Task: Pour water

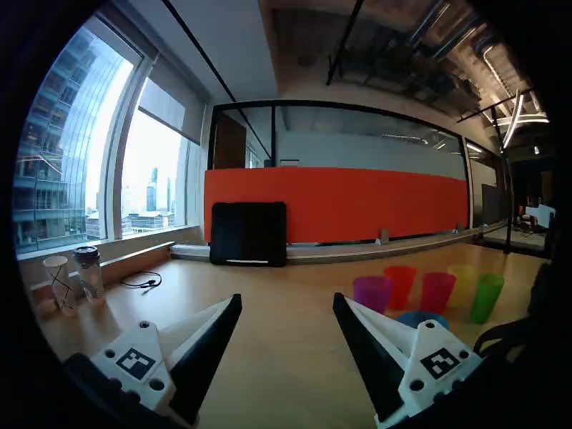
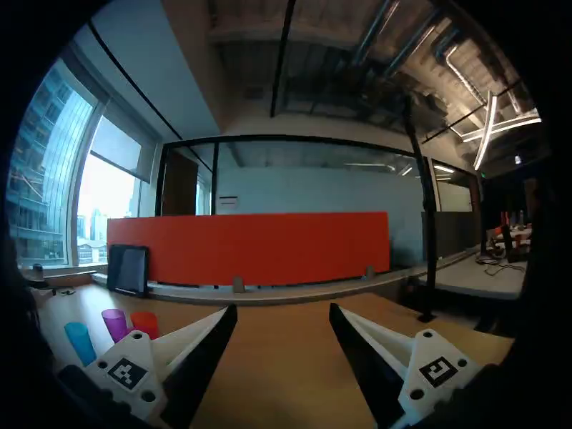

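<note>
Left gripper and right gripper level over table, jaws apart

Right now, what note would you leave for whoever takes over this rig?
Left gripper: open, empty, over the table.
Right gripper: open, empty.
Standing in a row to the right of the left gripper: purple cup, red cup, pink cup, yellow cup, green cup; blue cup just in front of them.
Done: no cup grasped yet.
Left: grasp a cup and pour; which one holds water cannot be told.
</note>
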Demonstrator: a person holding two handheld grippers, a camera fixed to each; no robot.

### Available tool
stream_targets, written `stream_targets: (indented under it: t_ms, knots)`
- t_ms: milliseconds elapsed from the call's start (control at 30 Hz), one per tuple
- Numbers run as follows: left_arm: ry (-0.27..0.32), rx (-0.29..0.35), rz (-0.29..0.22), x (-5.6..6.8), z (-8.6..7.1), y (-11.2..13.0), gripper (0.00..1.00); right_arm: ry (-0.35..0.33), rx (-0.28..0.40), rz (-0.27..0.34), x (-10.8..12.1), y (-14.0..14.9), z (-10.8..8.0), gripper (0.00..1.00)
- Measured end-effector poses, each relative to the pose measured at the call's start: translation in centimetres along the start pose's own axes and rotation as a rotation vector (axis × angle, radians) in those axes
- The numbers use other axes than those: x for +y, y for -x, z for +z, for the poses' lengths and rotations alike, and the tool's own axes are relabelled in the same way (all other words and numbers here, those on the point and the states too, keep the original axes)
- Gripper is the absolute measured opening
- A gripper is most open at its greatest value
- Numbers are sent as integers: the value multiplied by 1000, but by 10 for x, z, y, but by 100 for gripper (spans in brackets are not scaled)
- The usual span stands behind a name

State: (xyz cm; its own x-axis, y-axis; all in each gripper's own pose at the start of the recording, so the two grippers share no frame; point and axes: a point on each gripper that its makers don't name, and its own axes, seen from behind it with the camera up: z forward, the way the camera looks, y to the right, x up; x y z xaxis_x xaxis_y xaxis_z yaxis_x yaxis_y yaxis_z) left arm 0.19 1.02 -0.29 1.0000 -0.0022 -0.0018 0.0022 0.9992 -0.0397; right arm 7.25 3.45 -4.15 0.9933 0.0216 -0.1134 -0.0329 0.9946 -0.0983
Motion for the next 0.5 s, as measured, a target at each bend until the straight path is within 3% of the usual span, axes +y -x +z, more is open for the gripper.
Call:
stream_targets:
  t_ms: [500]
  knots:
    - [0, -1, 1, 0, 0, 1, 96, -32, -31, 5, -4, 25, 17, 99]
